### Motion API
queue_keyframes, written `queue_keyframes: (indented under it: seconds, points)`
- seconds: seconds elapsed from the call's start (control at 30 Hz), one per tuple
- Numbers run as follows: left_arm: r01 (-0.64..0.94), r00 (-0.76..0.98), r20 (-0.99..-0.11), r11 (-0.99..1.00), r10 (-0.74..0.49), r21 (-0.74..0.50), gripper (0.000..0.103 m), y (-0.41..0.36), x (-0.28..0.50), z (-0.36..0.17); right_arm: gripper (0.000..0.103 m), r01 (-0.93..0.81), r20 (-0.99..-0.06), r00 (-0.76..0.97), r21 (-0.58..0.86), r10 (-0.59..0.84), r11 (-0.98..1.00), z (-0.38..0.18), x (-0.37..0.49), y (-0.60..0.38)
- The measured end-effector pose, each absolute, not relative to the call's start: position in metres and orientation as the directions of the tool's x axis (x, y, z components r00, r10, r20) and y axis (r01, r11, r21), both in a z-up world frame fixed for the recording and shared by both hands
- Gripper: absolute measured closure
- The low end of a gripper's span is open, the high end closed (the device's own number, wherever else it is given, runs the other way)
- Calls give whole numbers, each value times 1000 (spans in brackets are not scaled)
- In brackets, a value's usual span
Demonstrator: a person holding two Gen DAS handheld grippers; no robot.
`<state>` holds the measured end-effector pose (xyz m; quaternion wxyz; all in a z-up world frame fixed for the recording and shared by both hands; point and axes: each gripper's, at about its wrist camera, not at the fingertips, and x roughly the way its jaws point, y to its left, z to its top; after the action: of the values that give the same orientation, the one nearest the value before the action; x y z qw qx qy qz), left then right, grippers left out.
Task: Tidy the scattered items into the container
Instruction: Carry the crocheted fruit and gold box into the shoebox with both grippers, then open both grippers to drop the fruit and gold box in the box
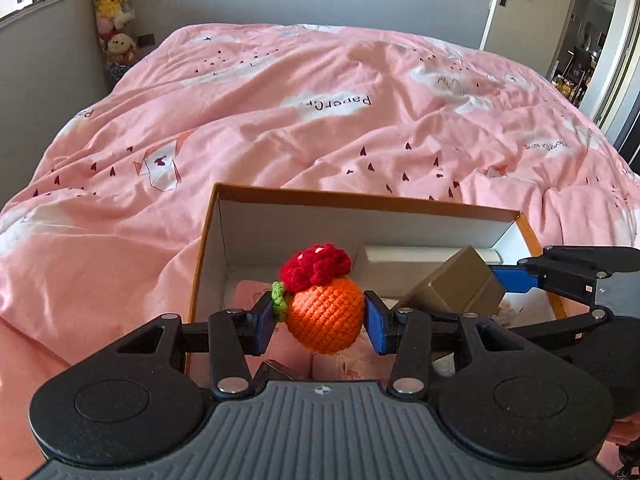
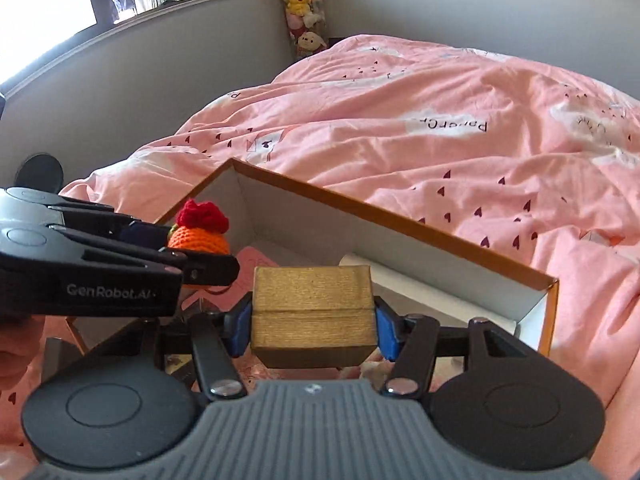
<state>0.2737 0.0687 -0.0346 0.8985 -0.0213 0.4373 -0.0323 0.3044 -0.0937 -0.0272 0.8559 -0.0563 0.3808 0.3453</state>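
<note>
My left gripper (image 1: 320,318) is shut on an orange crocheted fruit (image 1: 325,318) with a red knitted top and a green leaf. It holds it over the open cardboard box (image 1: 360,199). My right gripper (image 2: 314,326) is shut on a gold block (image 2: 314,312) and holds it over the same box (image 2: 400,226). The block (image 1: 454,284) and the right gripper (image 1: 500,280) show at the right of the left wrist view. The fruit (image 2: 199,236) and the left gripper (image 2: 192,258) show at the left of the right wrist view. A white oblong item (image 1: 400,256) and pink flat items (image 1: 352,364) lie inside the box.
The box sits on a bed with a rumpled pink duvet (image 1: 320,120). A column of plush toys (image 1: 114,12) stands in the far corner by a window (image 2: 60,0). An open door (image 1: 532,4) is at the far right.
</note>
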Motion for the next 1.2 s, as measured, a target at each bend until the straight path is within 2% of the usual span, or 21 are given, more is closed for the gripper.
queue_keyframes:
  seconds: [0.17, 0.27, 0.43, 0.53, 0.63, 0.8, 1.0, 1.2]
  points:
    - [90, 603, -796, 996, -54, 1, 50, 62, 288, -50, 41, -625, -694, 474, 169, 542, 762, -51, 316, -92]
    - [107, 575, -816, 994, -60, 3, 50, 60, 300, -60, 41, -615, -700, 472, 175, 536, 769, -63, 326, -93]
    - [110, 540, -839, 994, -63, -4, 49, 60, 313, -73, 40, -581, -694, 440, 263, 570, 770, -68, 337, -103]
    - [122, 517, -852, 992, -81, -21, 49, 59, 315, -77, 37, -586, -691, 460, 235, 557, 775, -65, 333, -104]
    - [117, 524, -848, 993, -83, -25, 48, 60, 314, -75, 35, -594, -685, 476, 212, 551, 776, -61, 328, -106]
    - [130, 541, -836, 991, -94, -28, 40, 58, 308, -67, 35, -591, -674, 487, 213, 555, 778, -55, 323, -110]
    - [128, 585, -809, 991, -57, 22, 40, 52, 294, -49, 35, -564, -671, 510, 212, 539, 798, -46, 314, -120]
    - [93, 661, -750, 995, -35, 35, 40, 53, 246, -20, 35, -530, -667, 520, 238, 533, 814, -39, 290, -138]
